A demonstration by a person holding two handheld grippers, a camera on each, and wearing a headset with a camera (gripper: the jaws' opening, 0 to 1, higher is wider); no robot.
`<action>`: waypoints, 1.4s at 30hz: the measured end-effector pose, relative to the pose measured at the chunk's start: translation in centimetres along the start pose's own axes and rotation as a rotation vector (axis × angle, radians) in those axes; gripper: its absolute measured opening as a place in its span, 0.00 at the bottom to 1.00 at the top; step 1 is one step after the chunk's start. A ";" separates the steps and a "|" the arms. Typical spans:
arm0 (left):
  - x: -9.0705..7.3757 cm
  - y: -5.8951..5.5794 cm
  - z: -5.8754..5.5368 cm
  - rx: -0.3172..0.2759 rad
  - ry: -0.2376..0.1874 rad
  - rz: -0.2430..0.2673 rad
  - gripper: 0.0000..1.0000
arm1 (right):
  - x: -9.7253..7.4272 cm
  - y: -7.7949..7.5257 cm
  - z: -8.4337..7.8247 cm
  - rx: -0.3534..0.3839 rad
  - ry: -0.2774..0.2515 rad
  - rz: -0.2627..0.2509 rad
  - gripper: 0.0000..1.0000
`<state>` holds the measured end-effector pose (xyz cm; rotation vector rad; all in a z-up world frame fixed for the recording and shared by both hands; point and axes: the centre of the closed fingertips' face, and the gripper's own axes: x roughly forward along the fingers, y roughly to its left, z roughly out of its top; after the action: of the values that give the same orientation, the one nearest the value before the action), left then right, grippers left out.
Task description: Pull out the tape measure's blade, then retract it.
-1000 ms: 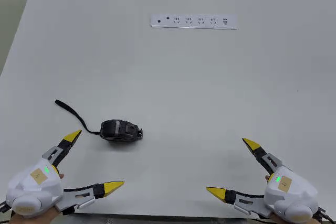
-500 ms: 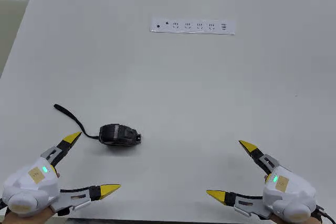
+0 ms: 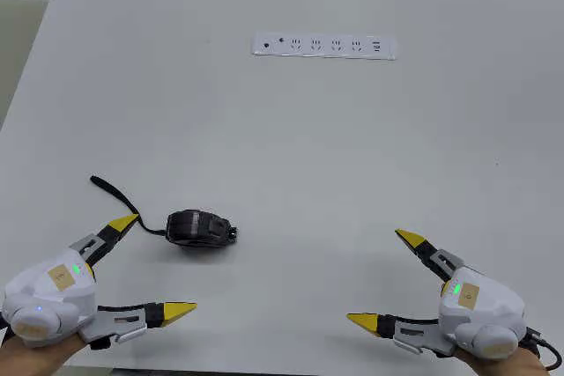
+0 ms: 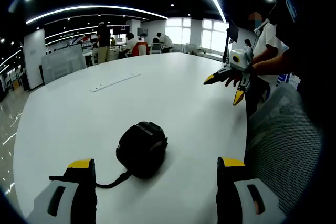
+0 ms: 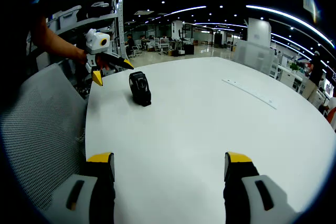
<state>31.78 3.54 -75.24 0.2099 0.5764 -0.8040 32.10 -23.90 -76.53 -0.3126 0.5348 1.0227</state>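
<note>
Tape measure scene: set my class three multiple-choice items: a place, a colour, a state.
1. The tape measure lies: A nearer the left gripper; B nearer the right gripper; C between shut jaws.
2. The jaw tips are: A red; B yellow; C blue.
3. The left gripper's jaws stand: A open, empty; B shut on the tape measure; C shut, empty.
Key: 1 A, it sits just ahead of the left gripper; 2 B, yellow tips in every view; 3 A, wide apart around nothing.
</note>
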 end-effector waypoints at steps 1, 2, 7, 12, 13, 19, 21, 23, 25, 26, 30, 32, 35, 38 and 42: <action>0.1 0.1 0.0 0.003 0.005 -0.004 0.92 | 0.1 0.0 0.1 -0.003 0.000 0.003 0.87; 0.1 0.1 0.0 0.005 0.008 -0.008 0.92 | 0.2 0.0 0.1 -0.006 0.000 0.007 0.86; 0.6 0.6 0.1 0.017 0.025 -0.032 0.88 | 0.7 -0.2 0.4 -0.027 0.002 0.026 0.83; 0.9 1.0 0.0 0.038 0.048 -0.054 0.85 | 1.4 -0.4 0.5 -0.052 0.010 0.046 0.81; 1.0 1.1 0.0 0.043 0.052 -0.059 0.84 | 1.5 -0.3 0.6 -0.061 0.011 0.052 0.81; 1.4 1.3 -0.1 0.067 0.077 -0.091 0.78 | 2.4 -0.3 1.1 -0.093 0.013 0.081 0.76; 1.6 1.3 -0.2 0.074 0.089 -0.105 0.76 | 2.7 -0.2 1.2 -0.105 0.013 0.090 0.74; 1.8 1.1 -0.3 0.091 0.110 -0.127 0.70 | 3.2 -0.1 1.3 -0.121 0.014 0.106 0.73; 1.9 1.0 -0.3 0.106 0.119 -0.142 0.65 | 3.5 0.0 1.4 -0.151 0.018 0.123 0.71; 2.0 0.9 -0.2 0.104 0.121 -0.148 0.64 | 3.7 0.0 1.5 -0.162 0.019 0.130 0.70; 2.4 0.8 -0.2 0.141 0.156 -0.177 0.59 | 4.5 0.5 1.9 -0.216 0.021 0.174 0.64; 2.5 0.9 -0.2 0.148 0.171 -0.197 0.54 | 4.8 0.7 2.1 -0.229 0.021 0.188 0.61; 2.8 1.2 -0.2 0.178 0.196 -0.209 0.53 | 5.6 0.9 2.4 -0.244 0.020 0.214 0.57; 3.0 1.5 -0.2 0.191 0.219 -0.224 0.52 | 6.4 1.1 2.4 -0.258 0.020 0.233 0.54; 3.2 1.9 -0.3 0.211 0.248 -0.238 0.49 | 7.2 1.2 2.8 -0.273 0.018 0.254 0.51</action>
<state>34.82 2.94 -77.35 0.4453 0.7595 -1.0798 34.74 -16.77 -78.19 -0.5055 0.4582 1.3441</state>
